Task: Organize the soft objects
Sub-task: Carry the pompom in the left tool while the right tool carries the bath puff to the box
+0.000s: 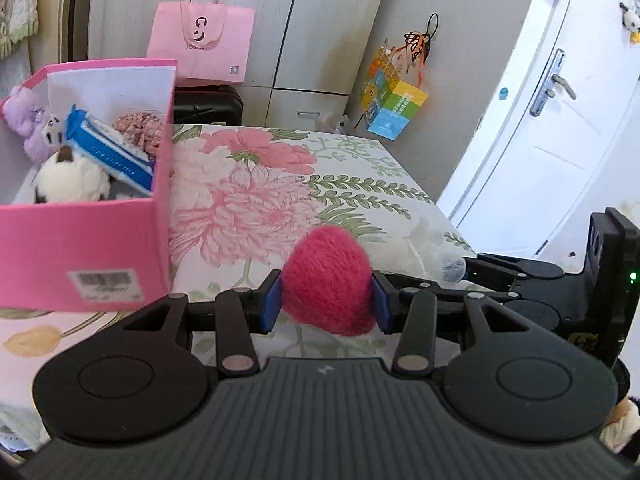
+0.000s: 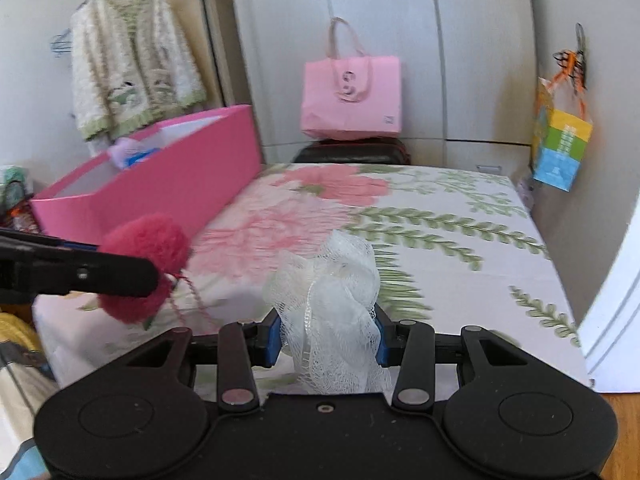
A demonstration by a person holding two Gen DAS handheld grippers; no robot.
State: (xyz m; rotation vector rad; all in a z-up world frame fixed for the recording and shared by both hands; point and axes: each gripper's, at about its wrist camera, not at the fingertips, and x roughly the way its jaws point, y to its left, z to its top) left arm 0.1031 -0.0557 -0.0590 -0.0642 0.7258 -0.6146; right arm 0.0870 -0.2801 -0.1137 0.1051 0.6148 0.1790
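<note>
Bed (image 1: pixel 360 184) with floral pink-and-green sheet fills both views, far edge toward the grey wardrobe (image 2: pixel 380 40). Pink box (image 1: pixel 80 248) sits on the bed at its left edge, open top, barcode label on near wall. Inside the box: white plush toy (image 1: pixel 70 182), purple plush (image 1: pixel 24 120), blue-and-white packet (image 1: pixel 108 148) leaning tilted, pink patterned fabric ball (image 1: pixel 140 132) at far side. Pink tote bag (image 2: pixel 352 92) stands on a dark suitcase (image 2: pixel 352 152) past the bed's far edge. Fuzzy cream-green cardigan (image 2: pixel 132 64) hangs on the wall left, behind the box. Colourful paper bag (image 2: pixel 560 148) hangs on the right wall.

Left gripper (image 1: pixel 326 300) closed on a red fuzzy pompom (image 1: pixel 328 280), blue pads pressing both sides, held above the bed near its front edge, just right of the box. Right gripper (image 2: pixel 326 340) clamped on a white mesh bath pouf (image 2: pixel 328 300), pouf bulging up and down out of the jaws, over the bed's front edge. In right wrist view the pompom shows left of the pouf, apart from it, a thin red string dangling below.
</note>
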